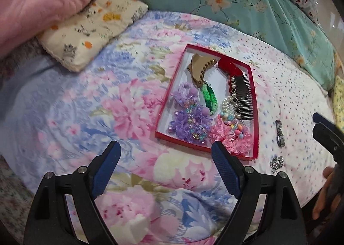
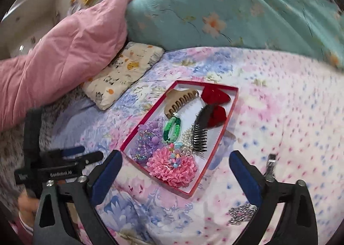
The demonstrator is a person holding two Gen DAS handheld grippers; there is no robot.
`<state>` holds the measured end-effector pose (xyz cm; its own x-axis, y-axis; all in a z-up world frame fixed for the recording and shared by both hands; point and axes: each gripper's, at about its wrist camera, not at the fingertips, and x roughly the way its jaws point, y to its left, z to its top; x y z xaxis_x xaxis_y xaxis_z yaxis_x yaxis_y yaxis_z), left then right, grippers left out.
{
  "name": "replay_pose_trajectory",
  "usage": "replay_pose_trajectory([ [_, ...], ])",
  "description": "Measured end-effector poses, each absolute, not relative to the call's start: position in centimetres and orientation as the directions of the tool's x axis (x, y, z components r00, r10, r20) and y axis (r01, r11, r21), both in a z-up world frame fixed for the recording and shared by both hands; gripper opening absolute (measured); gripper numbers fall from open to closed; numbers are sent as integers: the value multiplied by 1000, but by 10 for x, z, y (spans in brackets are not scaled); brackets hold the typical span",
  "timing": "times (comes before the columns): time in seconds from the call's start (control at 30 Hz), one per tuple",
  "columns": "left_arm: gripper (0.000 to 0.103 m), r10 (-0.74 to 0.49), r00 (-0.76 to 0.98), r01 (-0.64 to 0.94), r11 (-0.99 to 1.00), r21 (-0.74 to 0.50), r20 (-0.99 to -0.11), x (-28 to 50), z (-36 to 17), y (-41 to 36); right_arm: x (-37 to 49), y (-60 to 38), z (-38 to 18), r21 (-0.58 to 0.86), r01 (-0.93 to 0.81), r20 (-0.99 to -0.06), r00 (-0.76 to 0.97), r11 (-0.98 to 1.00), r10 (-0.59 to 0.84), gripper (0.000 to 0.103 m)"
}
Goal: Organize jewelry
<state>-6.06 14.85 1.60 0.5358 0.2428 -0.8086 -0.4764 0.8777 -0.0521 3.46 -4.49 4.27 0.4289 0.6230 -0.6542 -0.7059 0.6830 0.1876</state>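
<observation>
We hold both the left gripper (image 1: 165, 152) and right gripper (image 2: 175, 162) open and empty; most accessories fill the red box (image 1: 172, 86), while a silver chain (image 1: 277, 163) and clasp (image 1: 280, 133) wait at its three o'clock.

On the black body of your left gripper (image 2: 71, 154), seen from your right wrist camera, white lettering reads "GenRobot.AI"; a smaller mark beside it is too blurred to read.

Home bedroom; floral bedsheet (image 1: 129, 105), small pillow (image 1: 90, 30), pink quilt (image 2: 64, 56), teal duvet (image 1: 236, 2).
</observation>
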Motion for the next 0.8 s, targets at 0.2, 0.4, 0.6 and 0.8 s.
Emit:
replay_pose_trajectory([
  [0.2, 88, 251, 533, -452, 892, -21, -808, -58, 16, 145, 33, -41, 47, 159, -725, -678, 413, 670, 608, 103],
  [0.4, 88, 265, 497, -457, 890, 10, -826, -50, -1, 142, 40, -34, 22, 148, -712, -726, 393, 686, 564, 103],
  [0.6, 88, 263, 482, -459, 888, 15, -836, -44, -12, 140, 44, -30, 3, 149, -699, -749, 382, 700, 541, 103],
  [0.8, 88, 278, 497, -449, 893, 31, -822, -43, -13, 137, 46, -26, -8, 144, -696, -758, 379, 704, 531, 103],
])
